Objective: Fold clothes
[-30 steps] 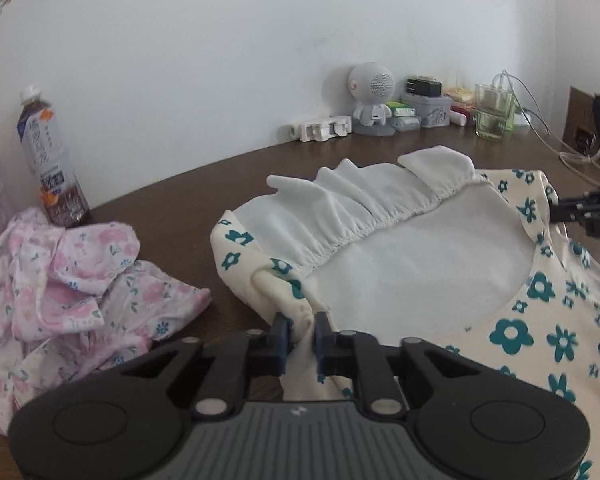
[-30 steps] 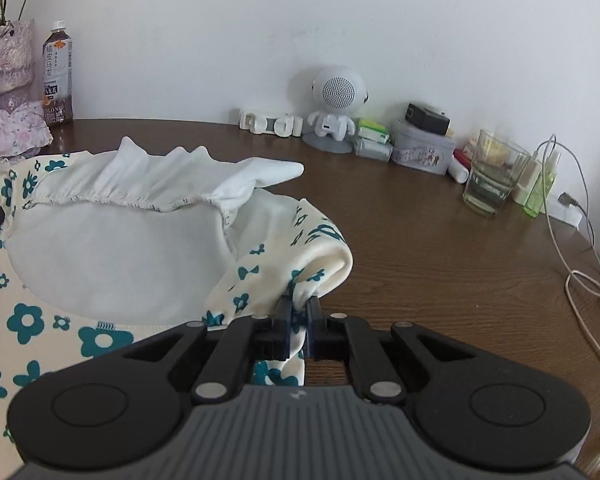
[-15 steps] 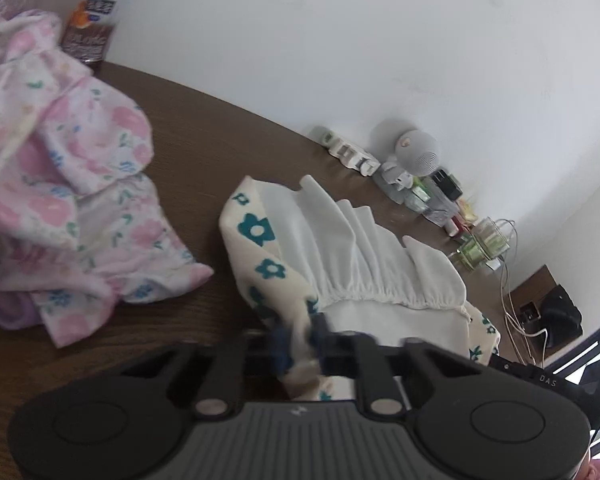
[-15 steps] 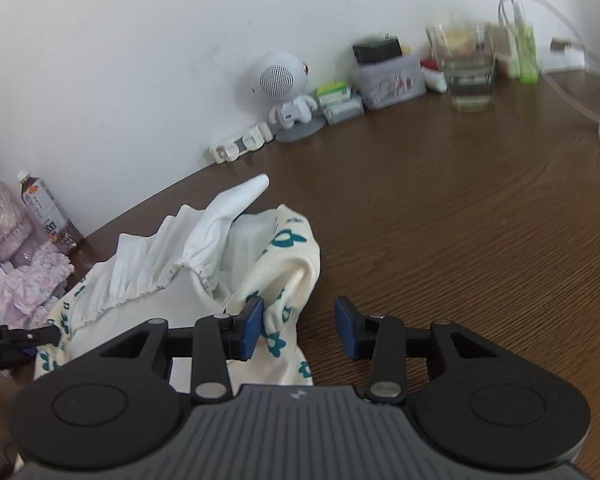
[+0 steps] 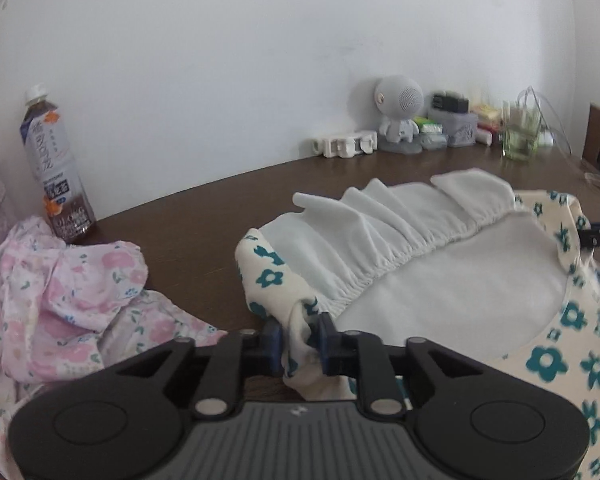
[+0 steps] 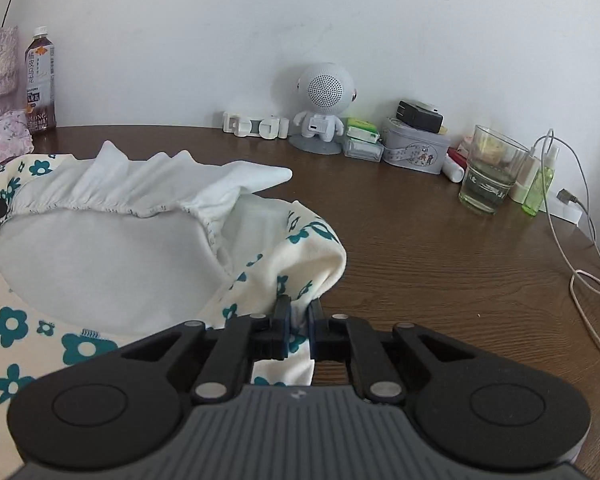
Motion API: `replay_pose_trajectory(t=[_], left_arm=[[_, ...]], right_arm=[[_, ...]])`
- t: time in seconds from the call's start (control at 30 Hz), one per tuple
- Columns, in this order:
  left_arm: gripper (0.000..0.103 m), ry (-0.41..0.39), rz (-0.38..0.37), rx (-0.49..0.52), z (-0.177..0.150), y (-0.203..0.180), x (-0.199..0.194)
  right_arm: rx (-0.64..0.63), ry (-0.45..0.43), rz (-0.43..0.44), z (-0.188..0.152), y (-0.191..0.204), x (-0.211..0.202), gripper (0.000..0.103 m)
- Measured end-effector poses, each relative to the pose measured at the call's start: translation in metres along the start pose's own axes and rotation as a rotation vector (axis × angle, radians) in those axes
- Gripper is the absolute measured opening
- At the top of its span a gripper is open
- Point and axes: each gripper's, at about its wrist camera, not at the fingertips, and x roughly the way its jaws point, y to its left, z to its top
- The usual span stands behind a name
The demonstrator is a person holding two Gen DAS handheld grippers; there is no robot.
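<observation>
Cream cotton garment with teal flowers (image 5: pixel 548 360) lies on the brown wooden table (image 6: pixel 440 248); my left gripper (image 5: pixel 299 338) and right gripper (image 6: pixel 299 320) each pinch its edge.

right gripper (image 6: pixel 299 316) — reclamped (floral garment (image 6: pixel 312 256))

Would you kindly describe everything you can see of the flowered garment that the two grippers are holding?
The flowered garment is soft cream cloth printed with teal flowers, with a plain white lining and a gathered white ruffle along its wide opening. It lies spread on the brown table. The left gripper is shut on one bunched corner and the right gripper on the opposite one.
</observation>
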Motion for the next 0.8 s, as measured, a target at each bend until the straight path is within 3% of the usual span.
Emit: replay_pose_trajectory(t=[0.03, 0.07, 0.1, 0.13, 0.27, 0.67, 0.8], left_arm=[[0.038, -0.003, -0.005, -0.019, 0.0, 0.003, -0.002], [0.04, -0.006, -0.01, -0.038, 0.0, 0.006, -0.004], [0.04, -0.007, -0.015, -0.052, 0.0, 0.009, -0.008], [0.04, -0.008, -0.021, -0.066, 0.0, 0.012, -0.013], [0.04, -0.02, -0.064, -0.069, -0.006, 0.017, -0.039], [0.04, -0.008, -0.292, 0.202, -0.082, -0.024, -0.148], [0.04, 0.052, -0.262, 0.306, -0.112, -0.047, -0.158]], right_arm=[[0.036, -0.014, 0.017, 0.001, -0.005, -0.004, 0.016], [0.075, -0.027, 0.034, 0.002, -0.011, -0.009, 0.023], [0.111, -0.036, 0.05, 0.002, -0.017, -0.014, 0.036], [0.142, -0.042, 0.064, 0.003, -0.023, -0.018, 0.039], [0.195, -0.048, 0.118, -0.005, -0.034, -0.04, 0.039], [0.095, -0.005, 0.321, -0.056, -0.003, -0.126, 0.039], [-0.008, 0.041, 0.353, -0.073, 0.017, -0.154, 0.039]])
